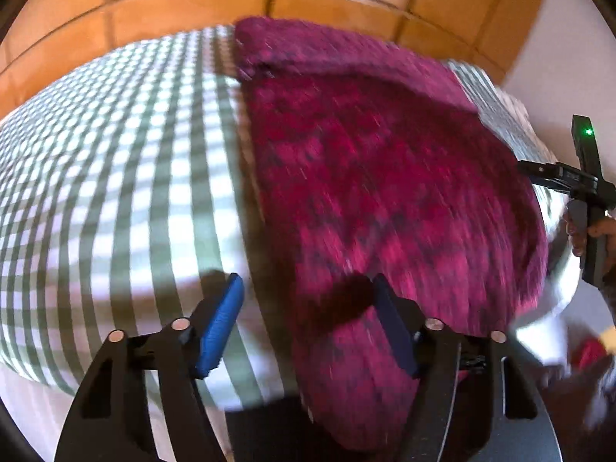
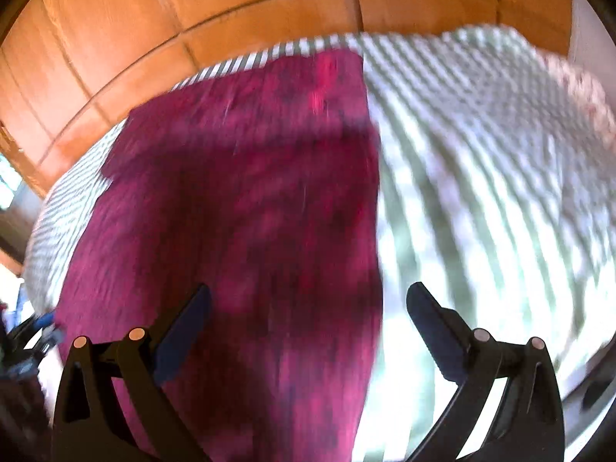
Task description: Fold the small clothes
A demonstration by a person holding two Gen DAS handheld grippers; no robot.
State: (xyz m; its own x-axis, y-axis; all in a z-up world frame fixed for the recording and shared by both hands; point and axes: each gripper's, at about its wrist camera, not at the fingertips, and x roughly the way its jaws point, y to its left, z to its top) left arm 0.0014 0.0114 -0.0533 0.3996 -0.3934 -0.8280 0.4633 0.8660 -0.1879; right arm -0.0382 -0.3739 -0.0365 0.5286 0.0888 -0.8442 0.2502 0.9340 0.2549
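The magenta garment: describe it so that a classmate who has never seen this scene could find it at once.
Start at the wooden panelled wall, then drop to the bed with the green-and-white checked cover. The magenta garment lies spread on that cover. It is the only dark pink, mottled cloth there, unlike the pale checks around it.

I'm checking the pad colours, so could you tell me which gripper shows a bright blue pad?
The left gripper: its left pad is bright blue in the light. On the right gripper, both pads look dark navy. Both grippers hang open over the magenta cloth.
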